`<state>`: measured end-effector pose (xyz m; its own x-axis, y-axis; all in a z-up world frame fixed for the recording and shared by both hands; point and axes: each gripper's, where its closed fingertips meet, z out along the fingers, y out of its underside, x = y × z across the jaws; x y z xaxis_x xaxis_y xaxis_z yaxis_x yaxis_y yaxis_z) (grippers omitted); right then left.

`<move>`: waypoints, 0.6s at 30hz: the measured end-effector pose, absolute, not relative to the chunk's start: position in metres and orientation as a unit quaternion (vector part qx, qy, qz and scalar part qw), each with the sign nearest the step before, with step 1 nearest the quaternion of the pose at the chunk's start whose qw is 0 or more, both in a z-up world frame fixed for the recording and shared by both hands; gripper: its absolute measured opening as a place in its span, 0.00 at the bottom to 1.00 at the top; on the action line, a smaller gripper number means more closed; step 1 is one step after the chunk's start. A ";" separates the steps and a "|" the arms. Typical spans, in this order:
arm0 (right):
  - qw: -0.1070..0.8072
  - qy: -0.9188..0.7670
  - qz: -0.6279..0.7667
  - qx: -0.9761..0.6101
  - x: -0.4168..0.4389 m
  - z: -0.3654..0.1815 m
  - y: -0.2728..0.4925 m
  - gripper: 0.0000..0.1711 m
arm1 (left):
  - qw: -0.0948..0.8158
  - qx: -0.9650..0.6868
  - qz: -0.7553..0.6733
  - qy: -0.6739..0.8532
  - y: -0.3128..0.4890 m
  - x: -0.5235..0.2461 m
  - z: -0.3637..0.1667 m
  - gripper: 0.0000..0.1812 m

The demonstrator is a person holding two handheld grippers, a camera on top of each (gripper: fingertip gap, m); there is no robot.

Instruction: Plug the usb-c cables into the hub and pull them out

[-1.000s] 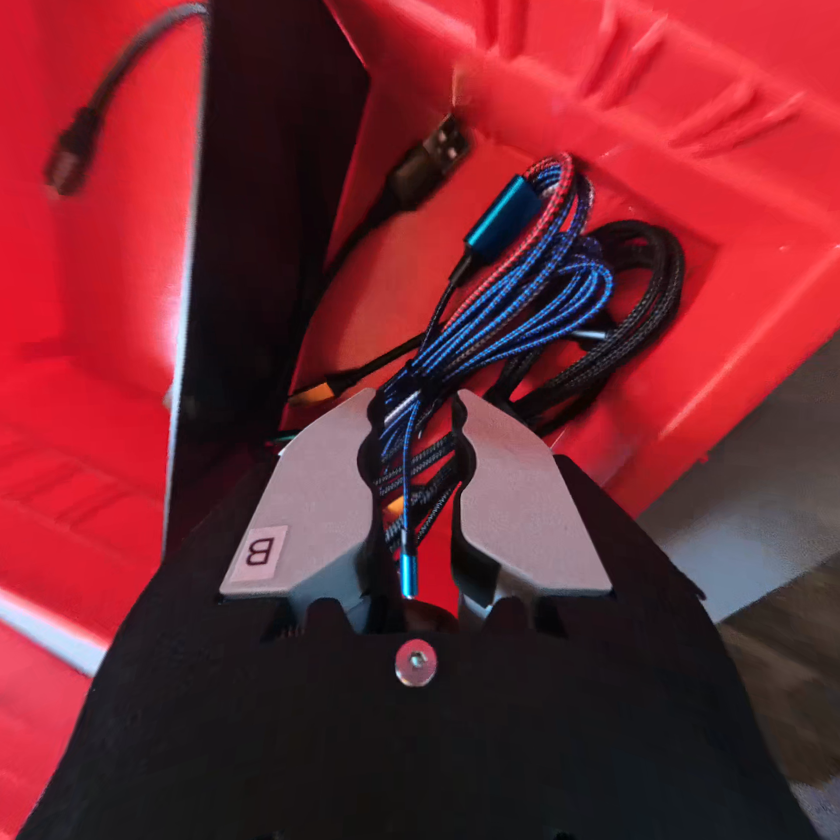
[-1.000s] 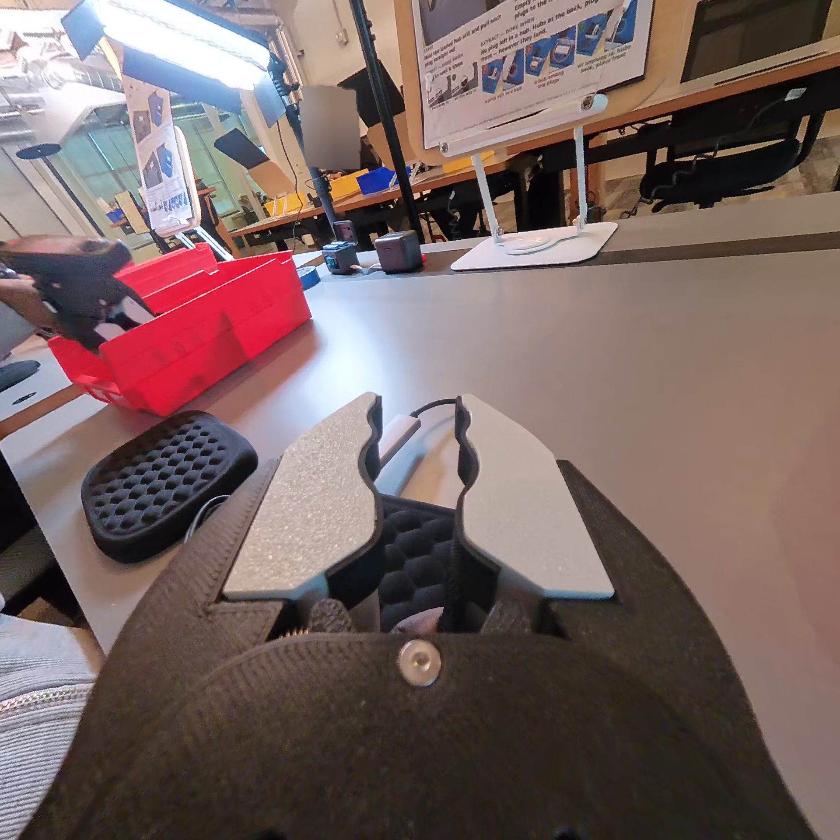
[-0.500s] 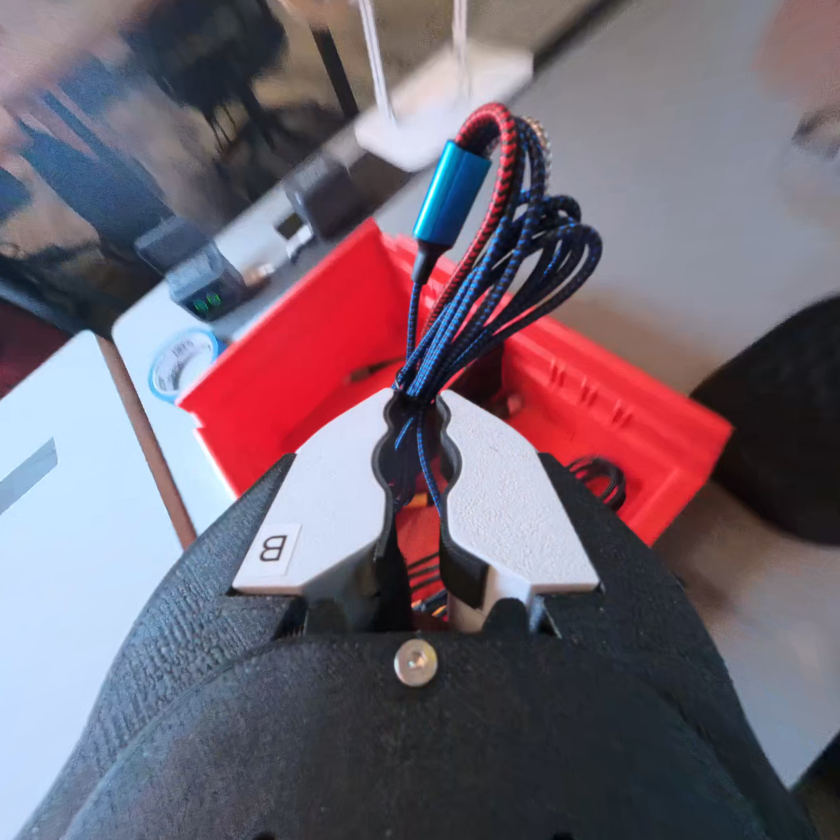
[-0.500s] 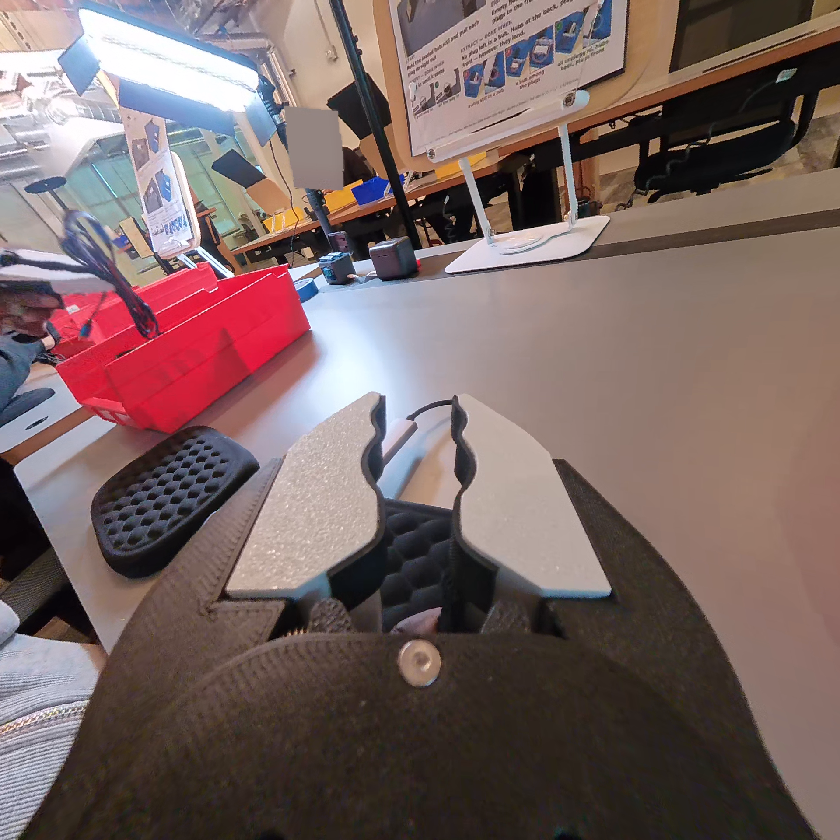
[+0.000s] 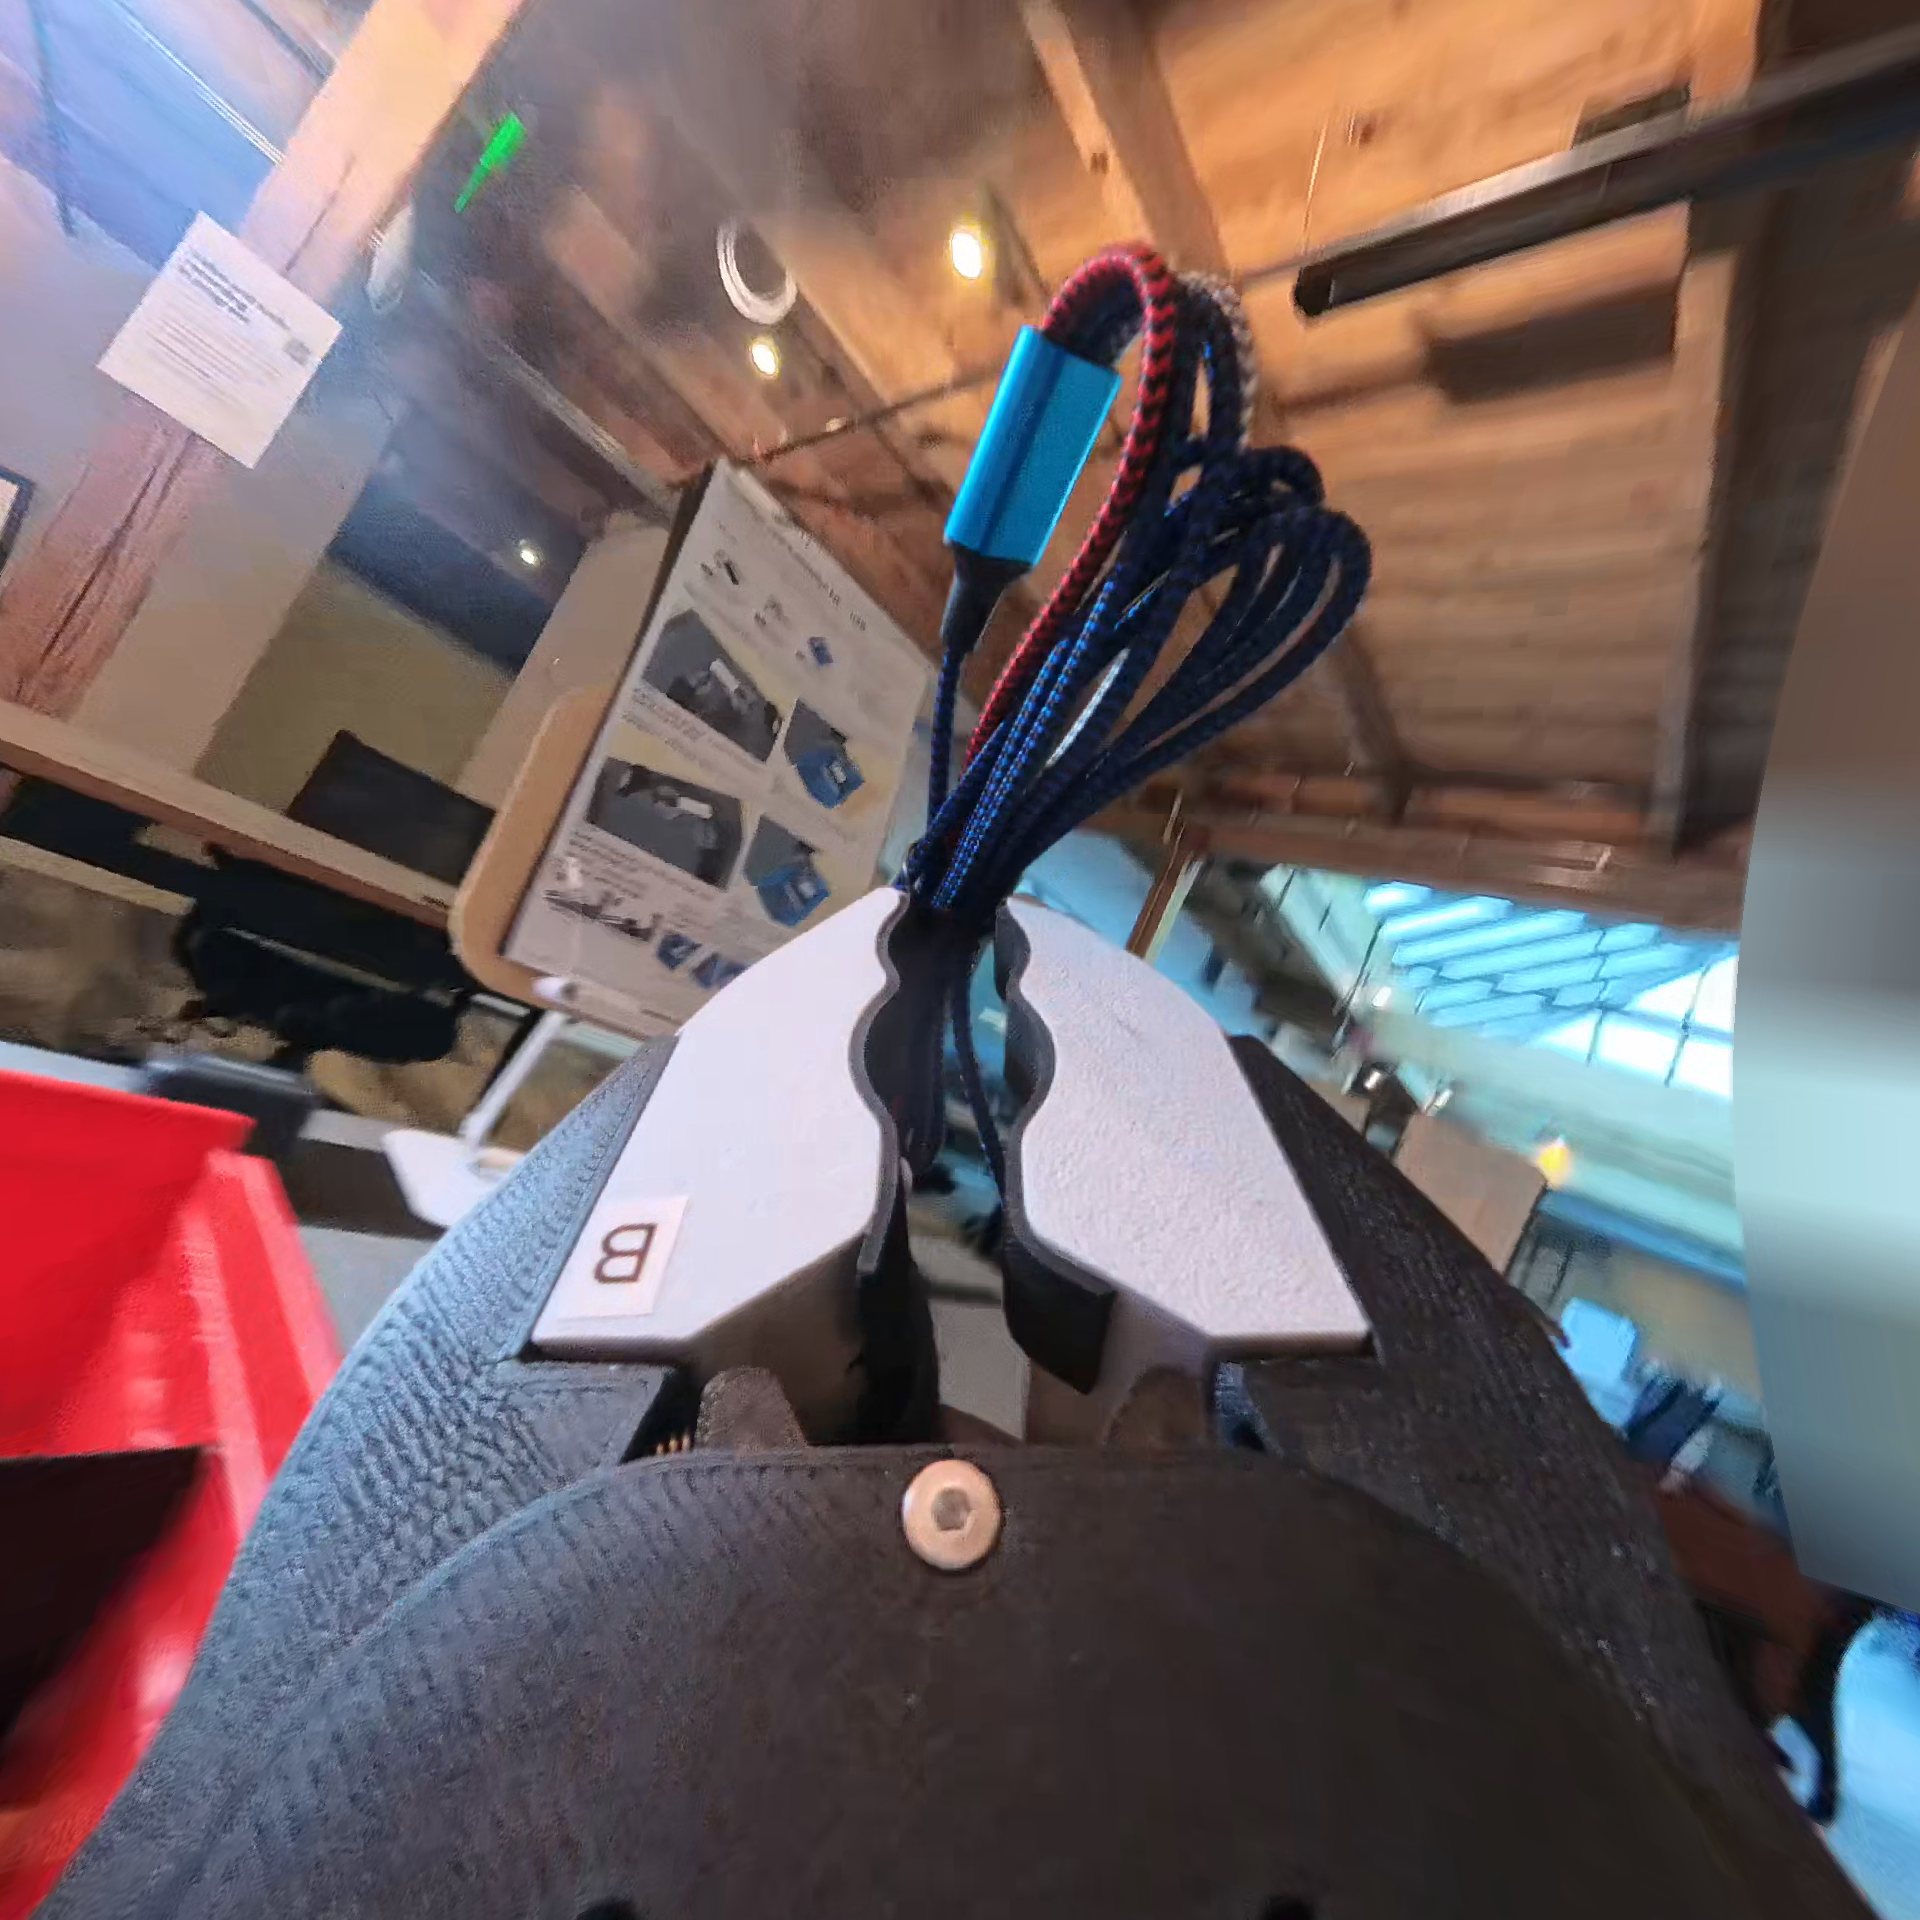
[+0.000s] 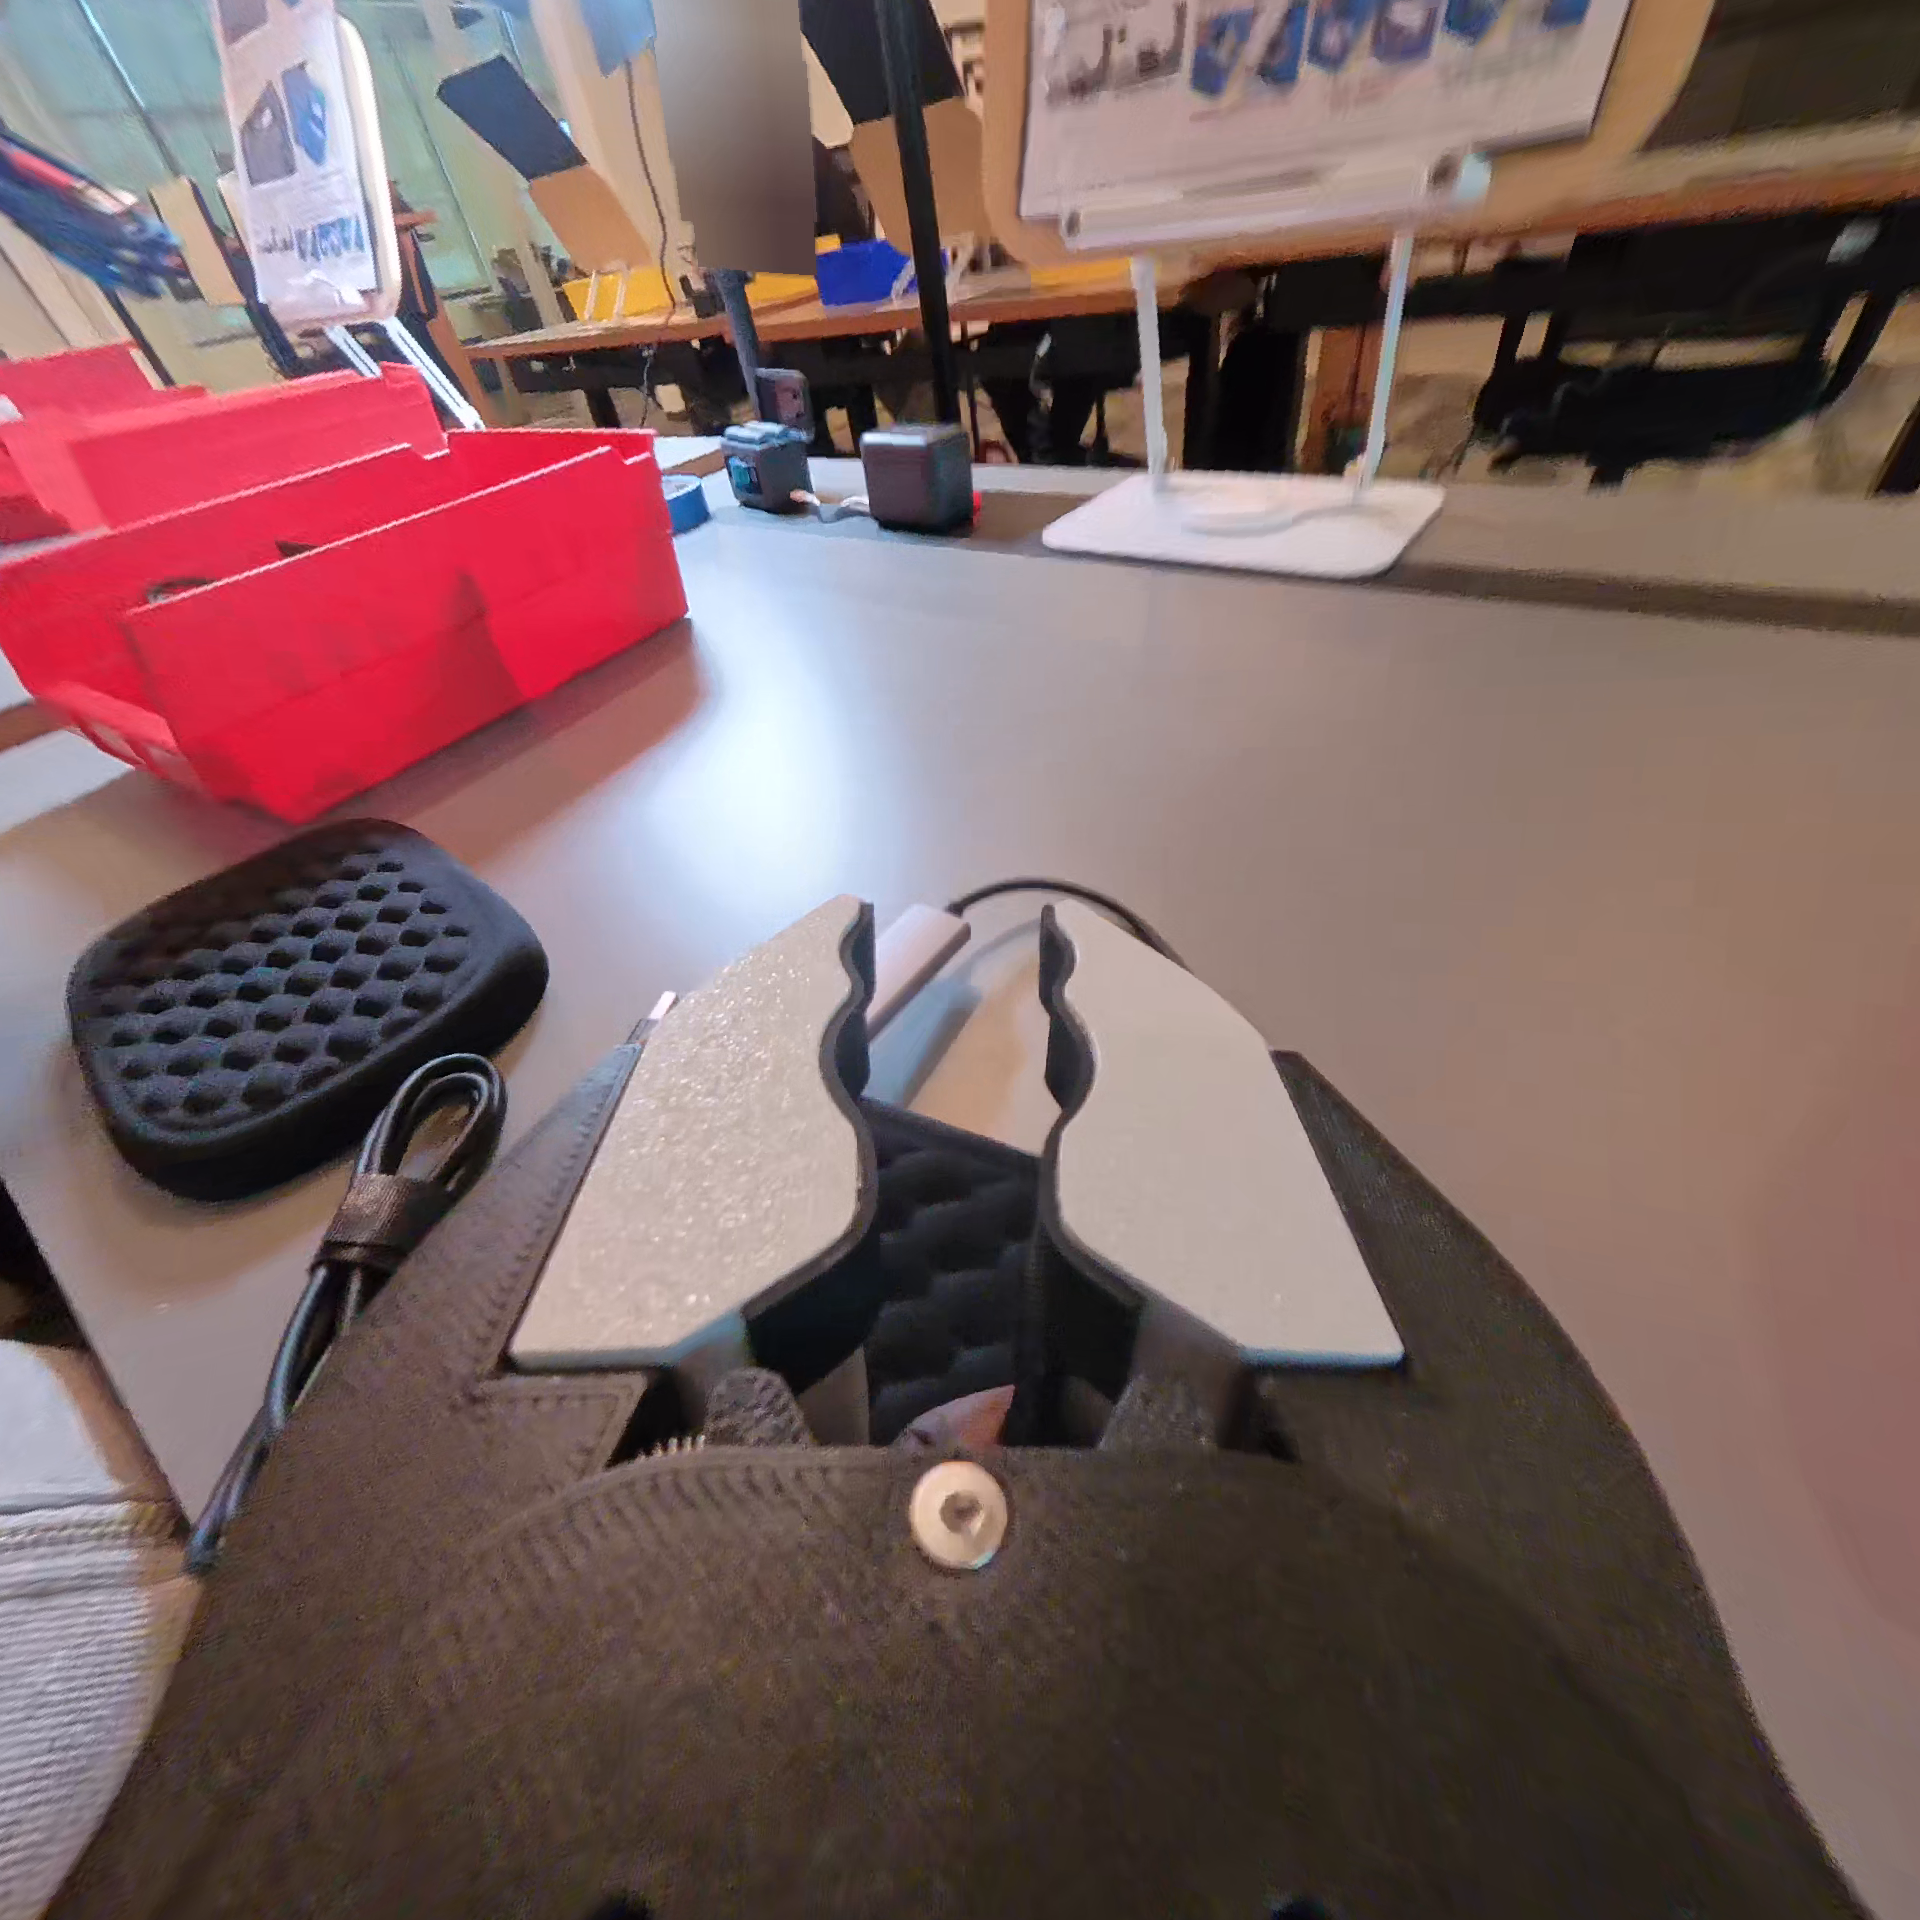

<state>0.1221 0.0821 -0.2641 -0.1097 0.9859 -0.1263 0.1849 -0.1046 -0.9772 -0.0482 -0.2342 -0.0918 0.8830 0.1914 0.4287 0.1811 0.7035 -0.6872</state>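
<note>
My left gripper (image 5: 951,925) is shut on a bundled blue-and-black braided USB cable (image 5: 1132,665) with a red-braided stretch and a bright blue metal plug housing (image 5: 1034,447). It holds the bundle high in the air, tilted up toward the ceiling. The bundle's end also shows in the right wrist view (image 6: 83,223) at the far upper left. My right gripper (image 6: 951,914) is open and low over the grey table (image 6: 1351,831). A silver hub (image 6: 920,940) with a thin black lead lies just past its fingertips. A strapped coil of black cable (image 6: 416,1153) lies to its left.
Red compartment bins (image 6: 343,623) stand at the table's left, and one corner shows in the left wrist view (image 5: 125,1299). A black honeycomb pad (image 6: 301,997) lies front left; another sits under my right gripper. A white sign stand (image 6: 1247,520) and small chargers (image 6: 914,478) are at the back.
My left gripper closed on the blue cable bundle in the red bin, lifted it out and swung upward. My right gripper shifted slightly, bringing the black coiled cable into view.
</note>
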 end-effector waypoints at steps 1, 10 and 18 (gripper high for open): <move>0.416 -0.542 0.510 -0.522 0.122 -0.255 0.076 0.18 | 0.899 -0.362 -0.016 -0.246 -0.225 -0.039 -0.094 0.08; 0.422 -0.569 0.622 -0.333 0.105 -0.184 -0.098 0.18 | 0.892 -0.305 -0.144 -0.301 -0.141 0.005 -0.121 0.08; 0.512 -0.566 0.569 -0.307 0.075 -0.185 -0.125 0.16 | 0.864 -0.299 -0.223 -0.338 -0.128 0.008 -0.141 0.08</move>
<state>0.0753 -0.1249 -0.1850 -0.2881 0.9295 0.2305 -0.2349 0.1647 -0.9579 0.0077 -0.1280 -0.1411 0.6728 -0.1826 0.7169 0.5870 0.7216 -0.3671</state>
